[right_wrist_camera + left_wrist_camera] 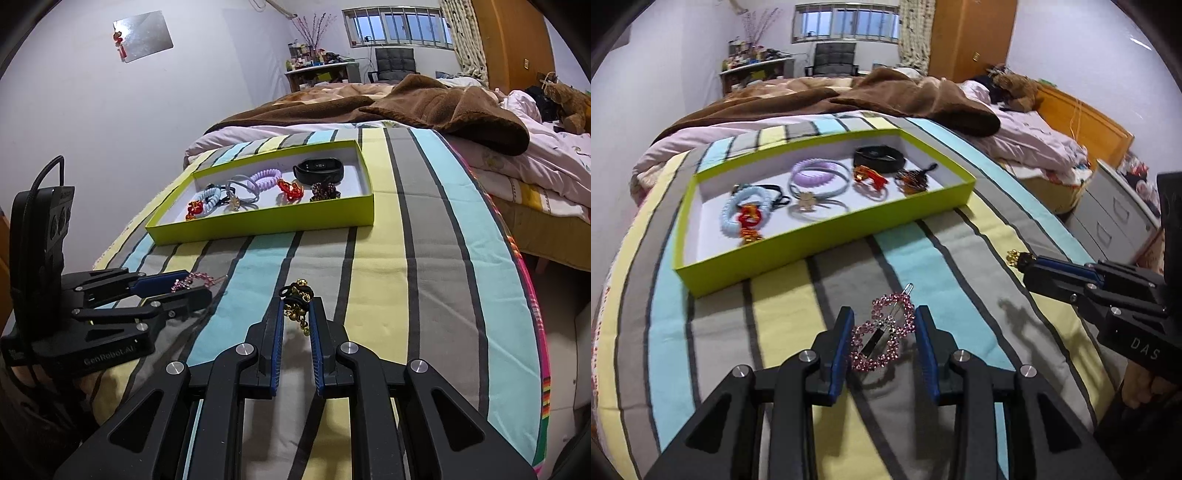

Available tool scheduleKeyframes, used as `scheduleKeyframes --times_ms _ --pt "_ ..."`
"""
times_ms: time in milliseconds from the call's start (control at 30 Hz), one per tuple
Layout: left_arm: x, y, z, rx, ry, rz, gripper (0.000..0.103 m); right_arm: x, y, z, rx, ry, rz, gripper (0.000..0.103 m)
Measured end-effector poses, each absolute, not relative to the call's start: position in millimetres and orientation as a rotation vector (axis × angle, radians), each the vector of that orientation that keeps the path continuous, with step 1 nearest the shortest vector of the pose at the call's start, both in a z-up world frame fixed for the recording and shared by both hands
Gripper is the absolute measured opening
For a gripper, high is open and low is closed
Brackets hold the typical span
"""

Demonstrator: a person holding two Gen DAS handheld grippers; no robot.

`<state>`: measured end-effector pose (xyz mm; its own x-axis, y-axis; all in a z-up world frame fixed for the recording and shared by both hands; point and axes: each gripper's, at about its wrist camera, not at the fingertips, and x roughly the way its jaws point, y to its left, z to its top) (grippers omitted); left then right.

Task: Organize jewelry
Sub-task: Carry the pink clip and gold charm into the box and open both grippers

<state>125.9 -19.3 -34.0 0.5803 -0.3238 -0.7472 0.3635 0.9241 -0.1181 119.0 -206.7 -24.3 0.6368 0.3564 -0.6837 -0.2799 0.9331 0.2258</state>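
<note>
A lime-green tray (pixel 827 236) (pixel 258 221) lies on the striped blanket and holds several hair ties, clips and a black wristband (pixel 318 169). My left gripper (pixel 882 325) is closed on a pink rhinestone hair clip (pixel 882 332), which touches both blue pads just above the blanket; it also shows in the right wrist view (pixel 190 282). My right gripper (pixel 297 306) is shut on a black hair tie with gold bells (pixel 297 295), held above the blanket; it shows in the left wrist view at the right (pixel 1019 258).
The striped blanket (pixel 923 266) covers the near bed corner. A brown blanket (pixel 886 92) and pink bedding lie behind the tray. Grey drawers (pixel 1115 218) stand at the right. The blanket edge drops off at the right (pixel 532 295).
</note>
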Motion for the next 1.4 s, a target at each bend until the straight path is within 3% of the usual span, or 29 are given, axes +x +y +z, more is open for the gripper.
scheduleKeyframes --times_ms 833,1400 --pt "171 20 12 -0.034 0.777 -0.286 0.035 199 -201 27 0.046 0.709 0.394 0.014" --pt "221 1 -18 -0.053 0.849 -0.287 0.035 288 -207 -12 -0.042 0.848 0.367 0.014"
